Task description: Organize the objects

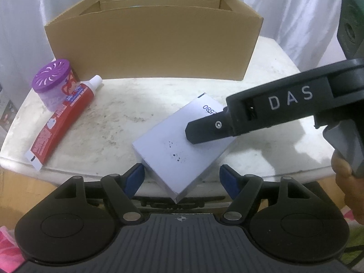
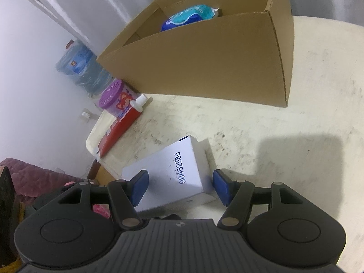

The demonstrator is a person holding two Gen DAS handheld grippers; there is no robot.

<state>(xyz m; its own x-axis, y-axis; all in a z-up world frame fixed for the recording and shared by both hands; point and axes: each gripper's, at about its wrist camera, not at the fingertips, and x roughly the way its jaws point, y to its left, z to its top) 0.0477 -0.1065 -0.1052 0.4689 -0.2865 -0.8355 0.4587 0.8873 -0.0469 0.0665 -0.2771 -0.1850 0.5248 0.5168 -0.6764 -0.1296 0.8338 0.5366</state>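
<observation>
Two grippers angled down over a white box at the table's near edge

Left gripper (image 1: 182,177) and right gripper (image 2: 179,187) straddle the smooth rectangular white box (image 1: 179,145), blue pads apart, unpressed; plain cardboard carton (image 1: 154,45) stands behind.

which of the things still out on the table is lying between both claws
The white box with the printed number. It lies at the table's near edge between the pads, while the red toothpaste tube and purple-lidded air freshener sit far left.

I read "904462580" printed in dark blue along the top face of the white box (image 2: 173,170). I read "DAS" in pale capitals on the black body of the right gripper (image 1: 200,132). Print on the red toothpaste tube (image 1: 61,120) is too small to read.
</observation>
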